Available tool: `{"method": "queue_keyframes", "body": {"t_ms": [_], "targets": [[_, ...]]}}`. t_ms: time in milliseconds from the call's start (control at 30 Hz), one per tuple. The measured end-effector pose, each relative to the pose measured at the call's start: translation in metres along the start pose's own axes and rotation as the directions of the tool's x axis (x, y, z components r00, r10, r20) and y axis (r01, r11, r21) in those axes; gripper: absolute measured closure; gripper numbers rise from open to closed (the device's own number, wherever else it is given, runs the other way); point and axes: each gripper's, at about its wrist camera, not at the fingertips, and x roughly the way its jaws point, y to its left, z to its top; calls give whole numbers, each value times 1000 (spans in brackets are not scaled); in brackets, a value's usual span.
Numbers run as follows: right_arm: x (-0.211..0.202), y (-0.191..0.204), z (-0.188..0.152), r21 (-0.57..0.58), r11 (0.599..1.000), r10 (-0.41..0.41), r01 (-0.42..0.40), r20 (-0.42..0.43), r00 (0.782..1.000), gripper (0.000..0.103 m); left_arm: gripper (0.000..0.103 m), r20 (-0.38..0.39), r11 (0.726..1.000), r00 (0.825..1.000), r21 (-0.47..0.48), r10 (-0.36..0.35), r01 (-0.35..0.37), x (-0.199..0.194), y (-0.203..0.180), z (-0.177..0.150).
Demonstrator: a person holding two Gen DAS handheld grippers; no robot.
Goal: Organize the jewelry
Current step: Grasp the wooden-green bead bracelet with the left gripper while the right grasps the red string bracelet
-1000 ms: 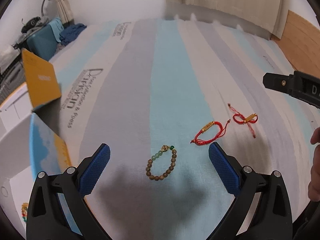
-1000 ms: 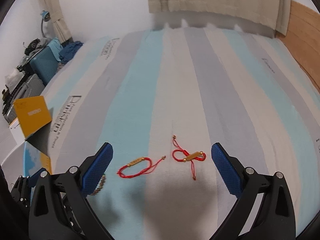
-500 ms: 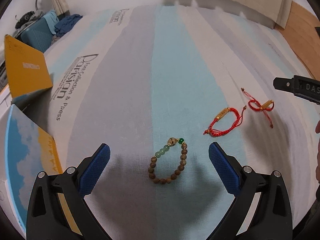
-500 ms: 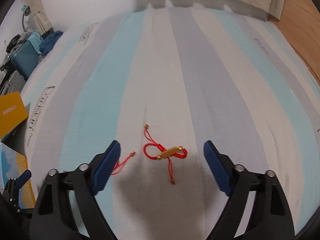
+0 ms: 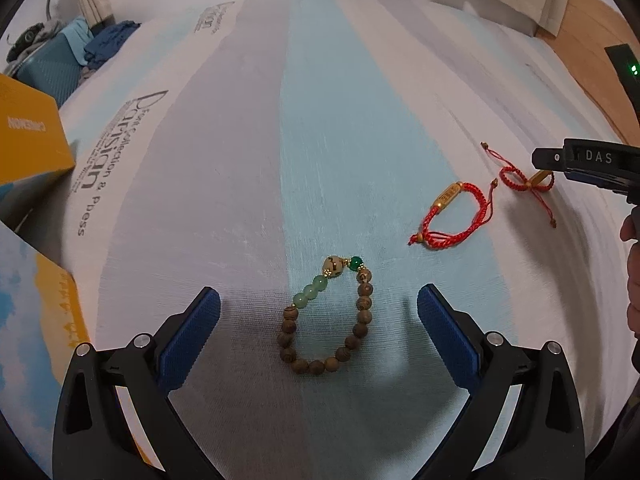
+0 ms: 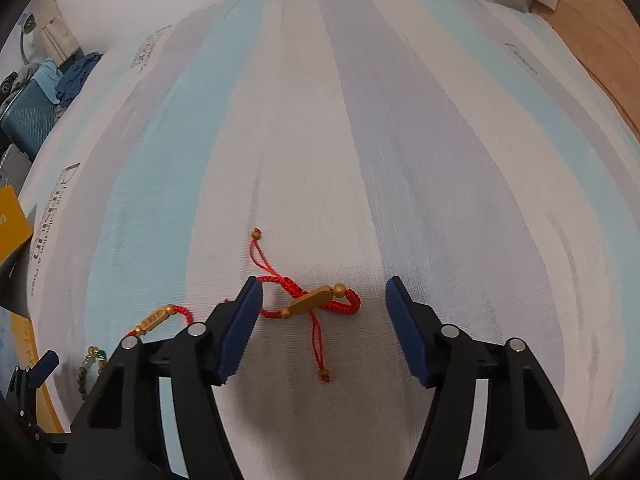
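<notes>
Low in the right wrist view, the red cord bracelet (image 6: 316, 304) lies on the striped bed (image 6: 400, 160) between the right gripper (image 6: 322, 330) fingers, which are closing without touching it; its gold bar runs crosswise. The left gripper (image 5: 318, 334) fingers stand wide around the wooden bead bracelet (image 5: 330, 316)

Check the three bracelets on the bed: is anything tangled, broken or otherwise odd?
Nothing looks broken. The red cord bracelet between the right claw's closing jaws lies twisted, its cord crossing over itself and tails splayed. The other red bracelet and the bead bracelet lie as open loops.
</notes>
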Motion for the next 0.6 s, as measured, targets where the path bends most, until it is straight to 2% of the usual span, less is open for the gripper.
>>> {"method": "queue_keyframes", "body": {"t_ms": [400, 600], "targets": [[15, -3, -3, 43, 998, 41, -40, -26, 999, 62, 8, -20, 1000, 1000, 10, -11, 12, 18, 1, -3], [18, -5, -5, 68, 996, 61, -58, -33, 998, 66, 19, -17, 1000, 1000, 7, -8, 8, 21, 2, -5]]}}
